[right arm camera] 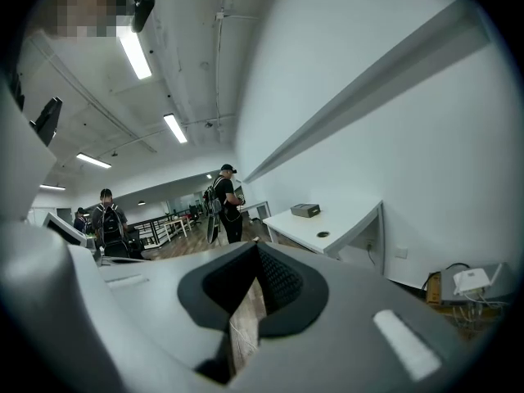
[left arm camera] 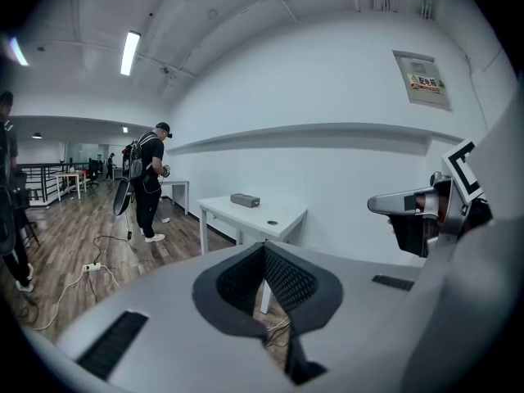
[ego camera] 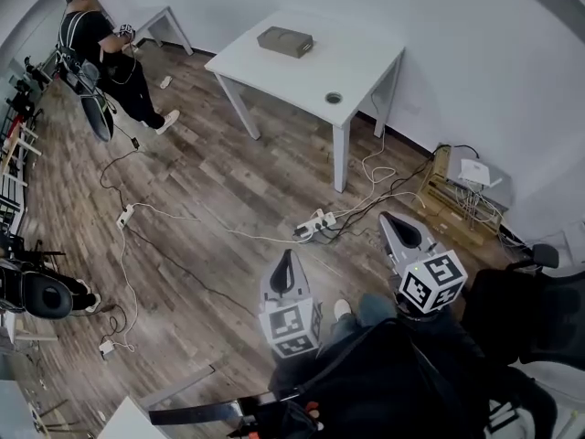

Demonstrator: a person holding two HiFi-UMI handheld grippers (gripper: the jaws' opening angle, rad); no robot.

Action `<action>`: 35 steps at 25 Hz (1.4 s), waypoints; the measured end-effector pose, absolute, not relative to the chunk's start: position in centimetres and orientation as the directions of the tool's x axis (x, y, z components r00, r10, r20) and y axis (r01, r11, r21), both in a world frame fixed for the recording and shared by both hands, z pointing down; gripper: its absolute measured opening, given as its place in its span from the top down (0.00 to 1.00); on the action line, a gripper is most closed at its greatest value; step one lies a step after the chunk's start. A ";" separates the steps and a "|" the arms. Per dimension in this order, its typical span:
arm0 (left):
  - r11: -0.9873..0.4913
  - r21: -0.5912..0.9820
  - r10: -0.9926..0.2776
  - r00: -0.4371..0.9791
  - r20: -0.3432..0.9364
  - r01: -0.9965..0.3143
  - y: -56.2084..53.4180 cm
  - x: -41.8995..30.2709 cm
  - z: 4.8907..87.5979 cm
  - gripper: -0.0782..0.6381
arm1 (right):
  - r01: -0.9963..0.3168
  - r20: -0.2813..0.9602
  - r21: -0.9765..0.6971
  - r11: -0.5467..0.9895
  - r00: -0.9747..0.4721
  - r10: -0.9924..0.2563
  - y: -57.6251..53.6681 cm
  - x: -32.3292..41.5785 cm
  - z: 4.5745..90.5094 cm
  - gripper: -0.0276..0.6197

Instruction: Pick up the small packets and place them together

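Observation:
No small packets can be made out in any view. A white table (ego camera: 366, 58) stands across the room with a flat grey box (ego camera: 285, 41) on its far end. The box (left arm camera: 245, 200) and table also show small in the left gripper view, and the box (right arm camera: 305, 210) in the right gripper view. My left gripper (ego camera: 287, 254) and right gripper (ego camera: 385, 218) are held low in front of me over the wooden floor, well short of the table. Both point toward it, jaws closed tip to tip with nothing between them. The right gripper (left arm camera: 407, 205) shows at the right of the left gripper view.
Cables and a white power strip (ego camera: 313, 224) lie on the floor between me and the table. A wooden crate with a router (ego camera: 462, 195) sits by the wall at right. A person (ego camera: 105, 53) stands at the far left. A black chair (ego camera: 526, 309) is beside me.

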State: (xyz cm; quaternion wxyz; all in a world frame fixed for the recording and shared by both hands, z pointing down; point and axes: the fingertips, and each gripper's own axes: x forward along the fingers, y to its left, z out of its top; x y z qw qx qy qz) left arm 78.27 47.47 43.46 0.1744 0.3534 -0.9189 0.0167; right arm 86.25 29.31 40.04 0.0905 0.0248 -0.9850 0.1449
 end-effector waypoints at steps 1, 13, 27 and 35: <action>0.750 0.095 -0.642 -0.687 0.339 -0.654 47.6 77.9 44.1 0.89 | -0.070 0.180 -0.297 0.952 -0.983 -0.016 29.5 85.9 40.2 0.96; 0.813 0.127 -0.566 -0.719 0.402 -0.569 45.2 68.6 47.0 0.89 | 0.008 0.222 -0.325 0.946 -0.971 0.085 26.2 73.7 42.5 0.96; 0.880 0.085 -0.461 -0.793 0.398 -0.468 38.6 53.5 45.0 0.89 | 0.173 0.227 -0.254 0.952 -0.946 0.233 19.3 56.9 40.7 0.96; 0.874 0.077 -0.472 -0.801 0.368 -0.479 35.4 50.8 43.9 0.89 | 0.215 0.209 -0.265 0.940 -0.939 0.274 17.8 53.5 40.7 0.96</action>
